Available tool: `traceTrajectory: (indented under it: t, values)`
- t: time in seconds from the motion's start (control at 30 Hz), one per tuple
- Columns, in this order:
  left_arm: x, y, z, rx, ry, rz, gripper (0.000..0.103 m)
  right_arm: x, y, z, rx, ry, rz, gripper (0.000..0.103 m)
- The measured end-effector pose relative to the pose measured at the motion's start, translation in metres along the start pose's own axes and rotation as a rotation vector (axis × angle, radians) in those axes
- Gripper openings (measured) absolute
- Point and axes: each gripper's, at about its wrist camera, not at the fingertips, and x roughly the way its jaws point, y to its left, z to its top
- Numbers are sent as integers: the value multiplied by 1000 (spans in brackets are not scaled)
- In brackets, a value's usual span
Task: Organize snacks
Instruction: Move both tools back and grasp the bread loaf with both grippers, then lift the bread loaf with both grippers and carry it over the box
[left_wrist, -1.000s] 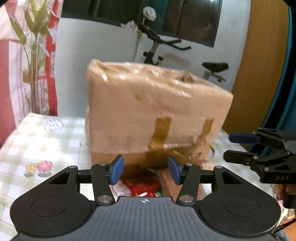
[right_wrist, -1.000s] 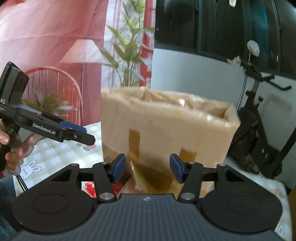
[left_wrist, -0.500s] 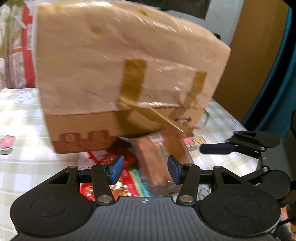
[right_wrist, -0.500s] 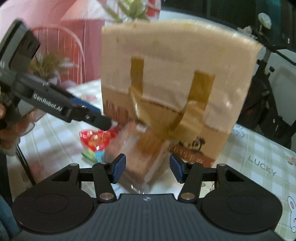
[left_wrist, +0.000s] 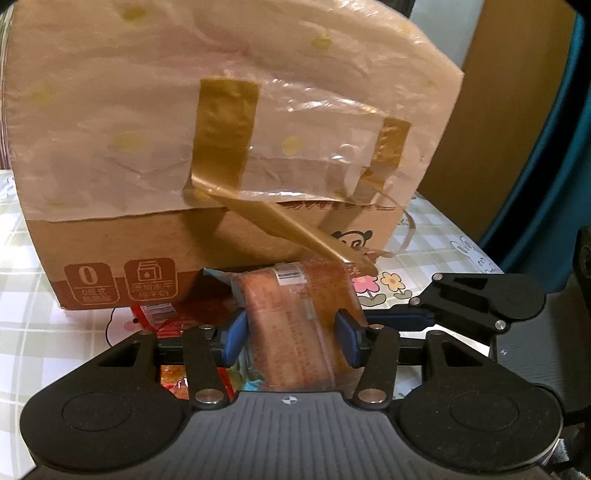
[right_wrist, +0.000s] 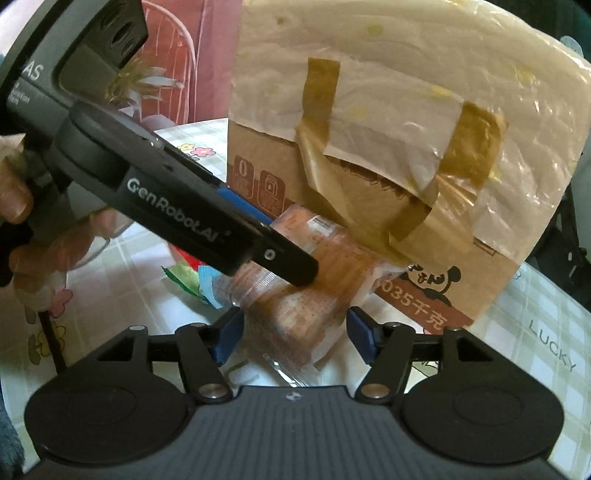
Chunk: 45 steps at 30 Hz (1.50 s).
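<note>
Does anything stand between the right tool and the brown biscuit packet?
Nothing at the near end: the right tool, its jaws just opening, straddles the brown biscuit packet without pressing it. Farther on, the left tool reaches across it.

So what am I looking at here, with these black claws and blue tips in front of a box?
No robot here: a person holds a two-finger gripping tool in each hand, each with a wide-angle camera looking along its fingers. One picture comes from each tool. On the checked tablecloth stands a taped brown cardboard box under plastic sheet; before it lie a red snack wrapper and a clear-wrapped brown biscuit packet. The left gripper straddles the packet, pads close against it; whether they pinch I cannot tell. The right gripper has just been opening its jaws, the packet's end between them, untouched.
</note>
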Motion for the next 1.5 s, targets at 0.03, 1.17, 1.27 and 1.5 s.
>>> traceTrajectory:
  t: [0.03, 1.17, 1.27, 1.5]
  values:
    - [-2, -2, -1, 9, -5, 7, 47, -1, 1, 0, 8, -6, 3, 62]
    - [-146, -6, 141, -26, -355, 88, 43, -90, -3, 155, -217, -319, 0, 60]
    - [-128, -5, 166, -14, -355, 68, 42, -85, -31, 172, -184, -318, -15, 60]
    - [-87, -4, 197, 17, -337, 71, 44, -74, -77, 184, -93, -310, -58, 60]
